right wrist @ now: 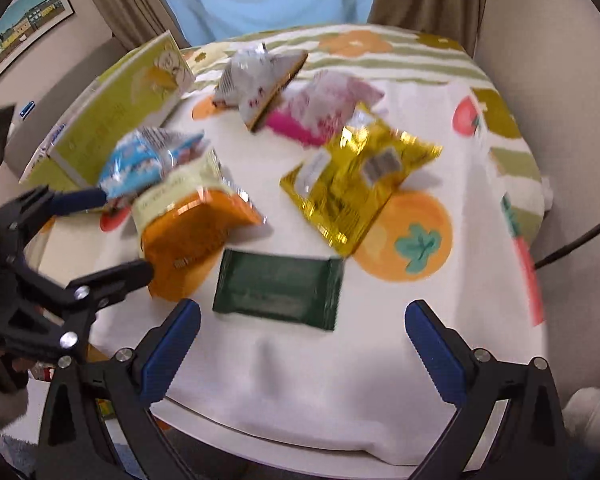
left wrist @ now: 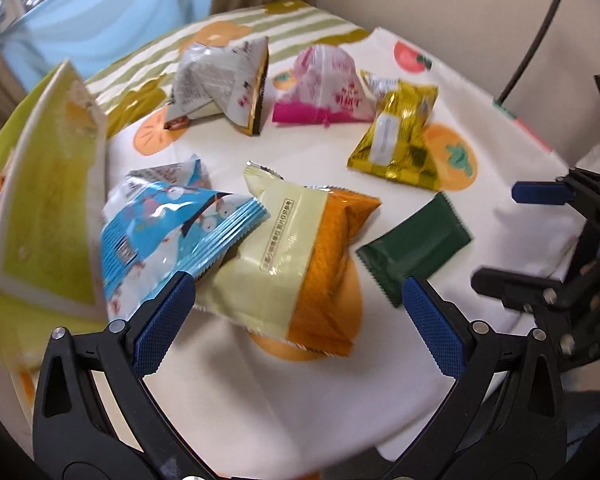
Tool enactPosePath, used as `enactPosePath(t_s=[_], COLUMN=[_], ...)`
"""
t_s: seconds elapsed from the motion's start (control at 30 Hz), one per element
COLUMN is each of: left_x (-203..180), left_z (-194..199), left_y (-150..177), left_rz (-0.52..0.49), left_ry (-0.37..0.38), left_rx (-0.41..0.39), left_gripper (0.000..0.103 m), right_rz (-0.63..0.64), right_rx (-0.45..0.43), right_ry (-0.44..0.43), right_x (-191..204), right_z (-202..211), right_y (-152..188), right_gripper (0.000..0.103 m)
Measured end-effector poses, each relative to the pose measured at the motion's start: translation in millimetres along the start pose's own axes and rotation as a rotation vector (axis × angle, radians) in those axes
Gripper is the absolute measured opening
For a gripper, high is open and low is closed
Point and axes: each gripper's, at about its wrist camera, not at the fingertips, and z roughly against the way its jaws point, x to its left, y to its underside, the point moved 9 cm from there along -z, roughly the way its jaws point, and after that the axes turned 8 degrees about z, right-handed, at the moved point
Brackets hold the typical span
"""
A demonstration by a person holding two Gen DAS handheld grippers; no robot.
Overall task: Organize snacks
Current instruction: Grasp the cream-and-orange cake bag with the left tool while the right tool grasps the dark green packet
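Note:
Several snack packets lie on a round table with a fruit-print cloth [left wrist: 228,392]. An orange and cream packet [left wrist: 296,264] sits between my left gripper's [left wrist: 298,292] open fingers, with a blue packet [left wrist: 168,232] leaning on its left. A dark green packet [left wrist: 416,244] lies to the right; in the right wrist view the green packet [right wrist: 278,290] lies just ahead of my open, empty right gripper [right wrist: 304,320]. A gold packet [right wrist: 356,188], a pink packet [right wrist: 320,114] and a silver packet [right wrist: 256,80] lie farther back.
A yellow-green box [left wrist: 48,216] stands open at the table's left side; it also shows in the right wrist view [right wrist: 112,120]. A black cable [left wrist: 536,36] hangs by the wall at right. Curtains and a window are behind the table.

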Motion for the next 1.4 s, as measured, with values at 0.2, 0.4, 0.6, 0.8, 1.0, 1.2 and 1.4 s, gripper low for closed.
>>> enactPosePath(t_s=[0.2, 0.4, 0.6, 0.8, 1.0, 1.2, 1.4], left_x=[4, 4, 7, 5, 7, 13, 9], left_z=[-23, -38, -52, -54, -52, -44, -36], left_y=[-7, -12, -7, -6, -8, -9, -13], left_rz=[-0.042, -0.067, -0.086, -0.110, -0.093, -0.057, -0.033], left_ry=[0.022, 0.070, 0.093, 0.118, 0.140, 0.163, 0.180], left_rx=[0.029, 0.066, 0.128, 0.142, 0.145, 0.131, 0.116], left_gripper=[0.102, 0.098, 0.078, 0.068, 0.064, 0.063, 0.063], right_rz=[-0.022, -0.053, -0.059, -0.068, -0.058, -0.045, -0.052], right_rx=[0.018, 0.012, 0.030, 0.067, 0.128, 0.121, 0.104], right_ry=[0.003, 0.058, 0.096, 0.127, 0.173, 0.187, 0.195], right_x=[14, 19, 23, 20, 22, 22, 16], right_z=[-23, -38, -50, -51, -58, -60, -54], right_y=[12, 9, 7, 12, 5, -5, -6], right_gripper=[0.102, 0.102, 0.102, 0.102, 0.101, 0.084, 0.067])
